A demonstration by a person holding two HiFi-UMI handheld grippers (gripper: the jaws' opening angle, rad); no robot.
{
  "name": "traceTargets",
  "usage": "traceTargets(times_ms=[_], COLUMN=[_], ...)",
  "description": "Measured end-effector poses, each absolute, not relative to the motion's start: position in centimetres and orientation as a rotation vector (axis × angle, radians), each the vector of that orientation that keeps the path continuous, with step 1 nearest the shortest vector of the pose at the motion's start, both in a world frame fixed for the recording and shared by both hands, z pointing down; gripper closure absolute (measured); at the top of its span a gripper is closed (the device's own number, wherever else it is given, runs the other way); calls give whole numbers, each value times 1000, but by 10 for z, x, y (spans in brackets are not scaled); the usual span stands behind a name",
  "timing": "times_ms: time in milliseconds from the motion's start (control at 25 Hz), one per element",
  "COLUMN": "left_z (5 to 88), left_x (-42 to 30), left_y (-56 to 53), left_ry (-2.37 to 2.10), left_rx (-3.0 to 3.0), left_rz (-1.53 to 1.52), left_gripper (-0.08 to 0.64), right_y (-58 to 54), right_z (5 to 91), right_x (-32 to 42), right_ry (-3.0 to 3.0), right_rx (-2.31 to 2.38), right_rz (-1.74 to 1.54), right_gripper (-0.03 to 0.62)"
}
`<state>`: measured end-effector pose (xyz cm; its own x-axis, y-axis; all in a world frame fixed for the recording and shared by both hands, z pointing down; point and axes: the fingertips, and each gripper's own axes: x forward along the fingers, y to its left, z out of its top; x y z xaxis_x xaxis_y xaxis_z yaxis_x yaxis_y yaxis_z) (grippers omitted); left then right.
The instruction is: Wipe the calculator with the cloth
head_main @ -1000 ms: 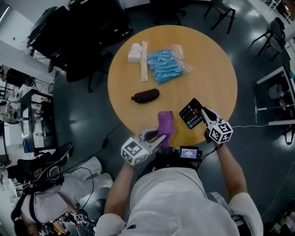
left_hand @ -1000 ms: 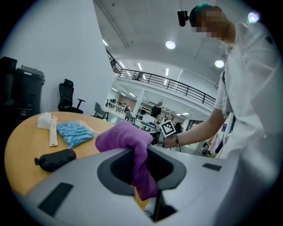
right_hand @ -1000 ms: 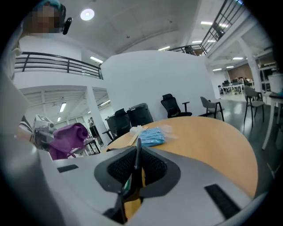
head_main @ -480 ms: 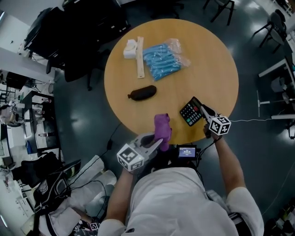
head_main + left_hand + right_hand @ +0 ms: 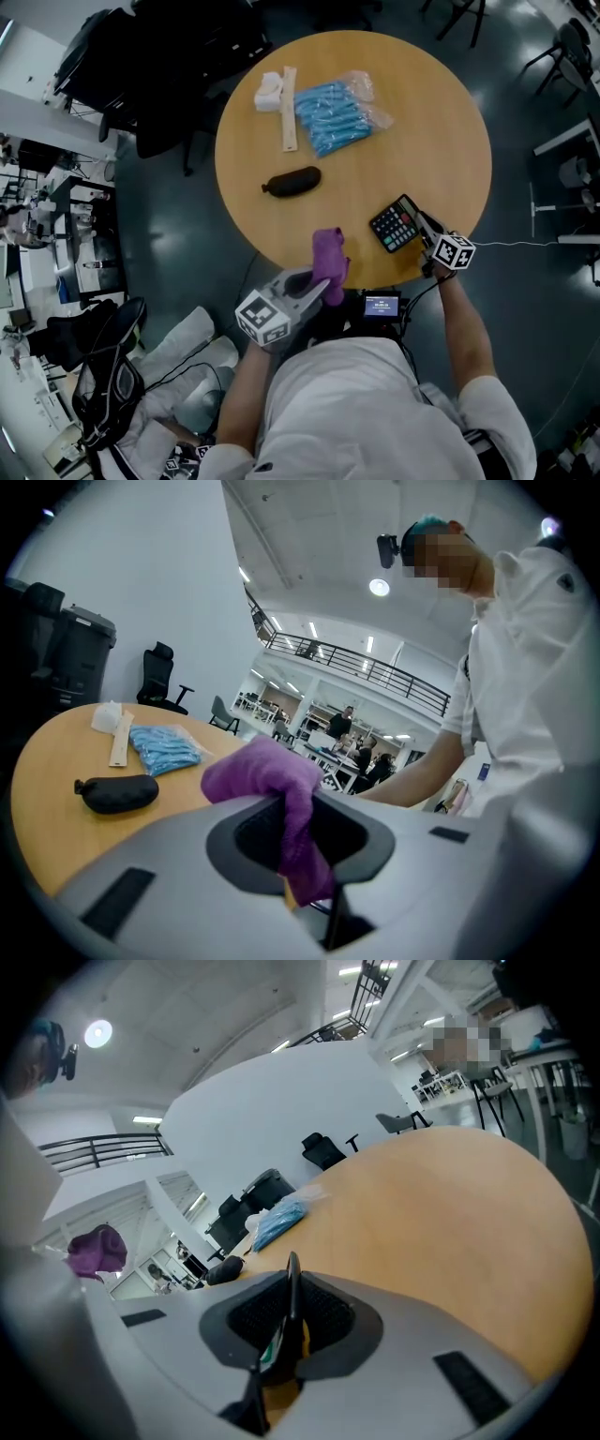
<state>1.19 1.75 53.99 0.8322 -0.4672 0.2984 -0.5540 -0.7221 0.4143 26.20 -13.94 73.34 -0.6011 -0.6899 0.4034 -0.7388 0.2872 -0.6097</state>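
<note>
Jaws of the left gripper (image 5: 323,279) clamp a bunched purple cloth (image 5: 329,251); those of the right gripper (image 5: 424,226) pinch a flat black calculator (image 5: 395,223) over a round wooden bench (image 5: 422,122).

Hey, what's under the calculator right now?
The calculator, clamped at its edge by the right gripper, is over the near edge of the round table. The tabletop directly beneath is covered, so contact cannot be judged.

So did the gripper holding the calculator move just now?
Yes. The right gripper has sunk toward the table: its marker cube looks smaller than before, while the table looks no smaller. It grips the calculator by its edge.
</note>
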Motion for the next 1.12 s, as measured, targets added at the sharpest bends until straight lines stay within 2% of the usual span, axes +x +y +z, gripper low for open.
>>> traceTargets(times_ms=[320,880,1120], left_z=[540,541,542], left_x=[17,19,21], left_y=[17,13,11], left_ry=[-742,-733,-730], left_rx=[2516,2511,2512], left_rz=[250,242,222], left_gripper=[491,491,491], right_y=[-138,-138,-137], right_z=[746,741,737], right_x=[268,262,268], right_ry=[-2466,-2436,-2424], right_rx=[1375,1264,1276], right_rz=[1288,1179,1145], right_gripper=[541,538,503])
